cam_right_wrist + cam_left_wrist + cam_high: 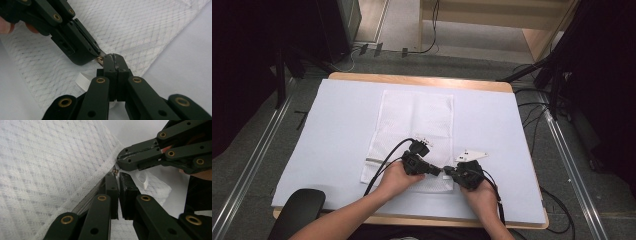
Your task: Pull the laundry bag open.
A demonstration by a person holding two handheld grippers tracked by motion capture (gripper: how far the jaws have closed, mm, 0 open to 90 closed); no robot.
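A white mesh bag (412, 125) lies flat on the table, its zipper (86, 201) running along the near edge. Both grippers meet at the bag's near right corner. My left gripper (117, 175) is shut on the small metal zipper pull (100, 59) at the zipper's end. Right beside it, my right gripper (113, 57) is shut on the bag's mesh edge (140, 30), its tips almost touching the left one's. In the high view the left gripper (443, 170) and the right gripper (448, 173) point at each other. A white ribbed round piece (83, 81) shows at the bag's corner.
A pale sheet (337, 130) covers the wooden table. Part of a black chair (299, 210) sits at the front left corner. Black cables (384, 165) trail from the grippers across the bag. Floor rails and stand legs flank the table.
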